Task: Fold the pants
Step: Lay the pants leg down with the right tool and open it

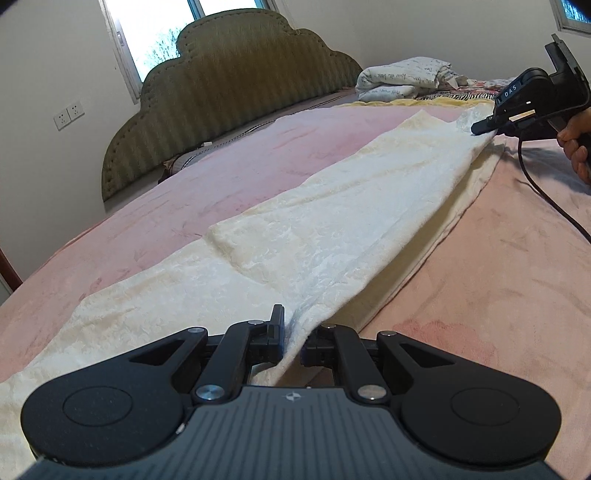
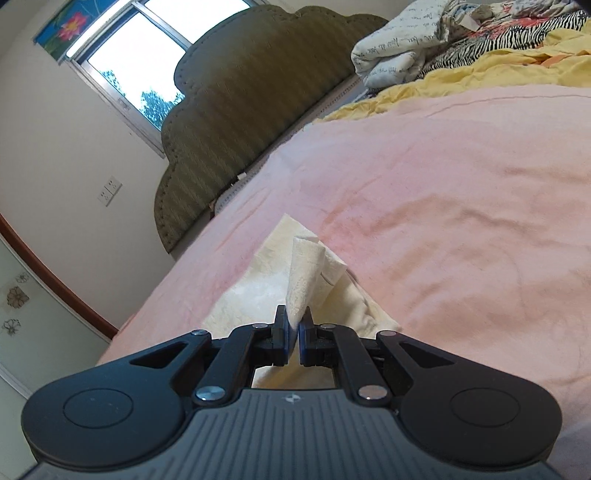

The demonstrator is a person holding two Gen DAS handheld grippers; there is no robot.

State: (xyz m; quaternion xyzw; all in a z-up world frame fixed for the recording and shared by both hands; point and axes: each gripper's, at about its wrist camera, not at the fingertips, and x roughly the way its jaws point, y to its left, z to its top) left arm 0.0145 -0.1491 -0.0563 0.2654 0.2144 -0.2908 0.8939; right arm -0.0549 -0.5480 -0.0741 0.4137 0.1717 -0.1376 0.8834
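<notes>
Cream patterned pants point(image 1: 295, 236) lie stretched in a long band across the pink bedspread point(image 1: 177, 199). My left gripper point(image 1: 293, 332) is shut on the near end of the pants, and the cloth rises from its jaws in a fold. Far off at the upper right, my right gripper point(image 1: 480, 127) pinches the other end just above the bed, with a hand point(image 1: 576, 144) on its grip. In the right wrist view, my right gripper point(image 2: 294, 332) is shut on a bunched corner of the pants point(image 2: 306, 277), which stands up between the pads.
An olive padded headboard point(image 1: 229, 85) stands at the back under a window point(image 1: 166, 33). Folded white printed bedding point(image 1: 402, 77), a yellow blanket point(image 2: 480, 70) and zebra-striped cloth point(image 2: 517, 33) are piled at the far right. A black cable point(image 1: 546, 192) trails from the right gripper.
</notes>
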